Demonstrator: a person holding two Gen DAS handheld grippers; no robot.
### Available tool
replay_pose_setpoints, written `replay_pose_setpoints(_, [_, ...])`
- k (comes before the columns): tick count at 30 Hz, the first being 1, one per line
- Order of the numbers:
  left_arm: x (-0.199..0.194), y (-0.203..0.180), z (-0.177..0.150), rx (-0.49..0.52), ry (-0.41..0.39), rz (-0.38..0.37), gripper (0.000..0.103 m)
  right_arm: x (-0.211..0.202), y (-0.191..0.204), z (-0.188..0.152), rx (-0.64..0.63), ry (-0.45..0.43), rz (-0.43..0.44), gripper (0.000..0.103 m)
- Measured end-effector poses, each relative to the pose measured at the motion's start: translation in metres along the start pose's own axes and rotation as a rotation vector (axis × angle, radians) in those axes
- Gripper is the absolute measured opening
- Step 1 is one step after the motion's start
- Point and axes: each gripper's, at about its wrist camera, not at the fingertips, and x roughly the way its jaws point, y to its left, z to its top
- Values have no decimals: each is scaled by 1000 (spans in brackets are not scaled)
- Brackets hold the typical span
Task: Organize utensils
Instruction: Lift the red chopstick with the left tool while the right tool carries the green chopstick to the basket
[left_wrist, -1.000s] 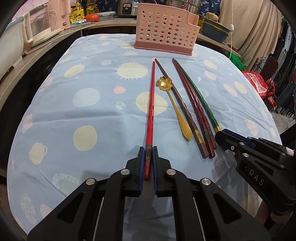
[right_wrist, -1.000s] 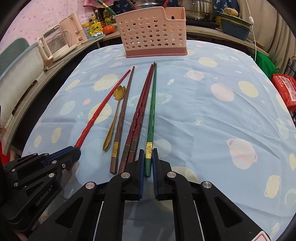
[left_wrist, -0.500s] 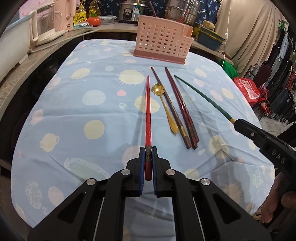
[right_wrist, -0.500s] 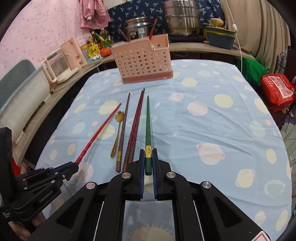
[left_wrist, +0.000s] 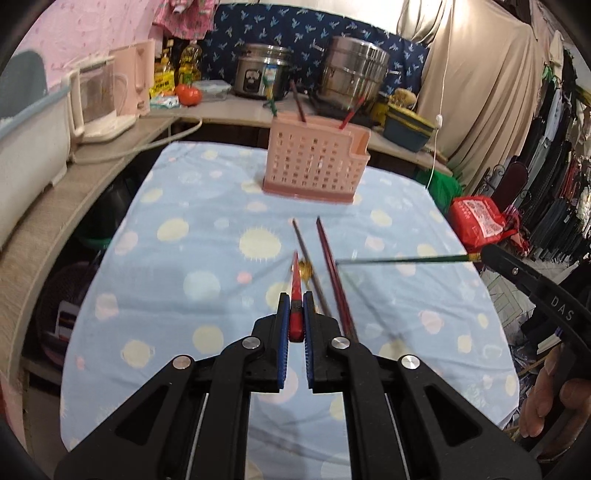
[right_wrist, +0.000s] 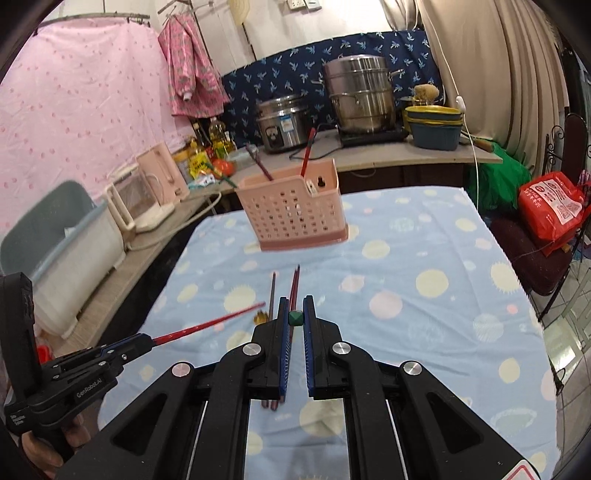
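- Progress so far, as I judge it: partway. The pink basket (left_wrist: 316, 164) at the far end of the worktop (left_wrist: 207, 258) already has a few sticks poking out of its top, so some utensils look stowed.
- On my left gripper (left_wrist: 294, 325), the fingers are pinching the butt of the red chopstick (left_wrist: 295, 275), which is off the cloth with its tip aimed toward 12 o'clock at the basket.
- On my right gripper (right_wrist: 294, 319), the fingers are pinching the green chopstick (right_wrist: 295, 317). I see it end-on in the right wrist view; in the left wrist view it runs across at about 3 o'clock, clear of the worktop.
- Still lying on the cloth: a brown chopstick (left_wrist: 306, 254), a dark red pair (left_wrist: 334, 273) just to its right, and the gold spoon (left_wrist: 306, 269), mostly hidden behind the red one.
- Left to do, by my reckoning: carry both held sticks to the basket and drop them in, then fetch the remaining three chopsticks and the spoon.
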Motion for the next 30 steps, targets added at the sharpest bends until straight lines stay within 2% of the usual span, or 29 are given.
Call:
replay_pose_setpoints(19, [-6,-18,180,72,-261,14,7,13,1,155,-5,-225,41,7])
replay_pose_setpoints(26, [-9,-16,252,42,-399,11,7,37,14,221,33,-339,70,7])
replay_pose_setpoints(30, [-5,-14,286,28,-467,0,7,62,14,248,84,-364,102,7])
